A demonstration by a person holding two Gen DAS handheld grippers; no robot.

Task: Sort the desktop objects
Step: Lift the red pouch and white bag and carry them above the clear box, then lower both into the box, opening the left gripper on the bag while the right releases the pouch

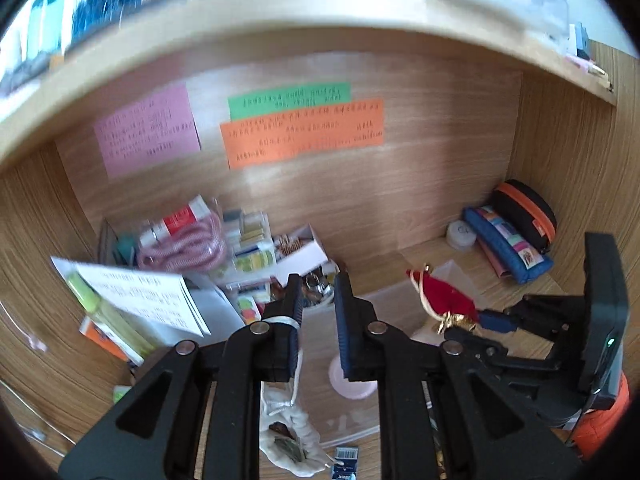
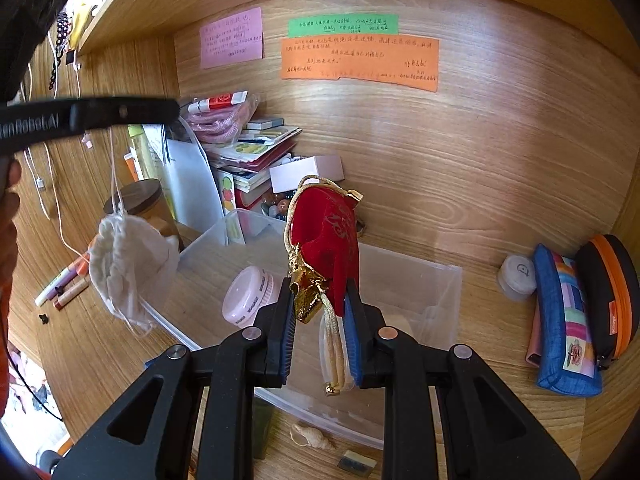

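Note:
My right gripper is shut on a red velvet pouch with gold trim and cord, held above a clear plastic bin. The pouch and right gripper also show in the left wrist view. My left gripper holds the white string of a white drawstring bag against its left finger; the bag hangs over the bin's left edge. The jaws stand slightly apart. A pink jar lies in the bin.
A cluttered pile of books, boxes and a pink rope fills the back left corner. A blue pencil case, a black-orange case and a small white jar sit at the right. Markers and a seashell lie on the desk.

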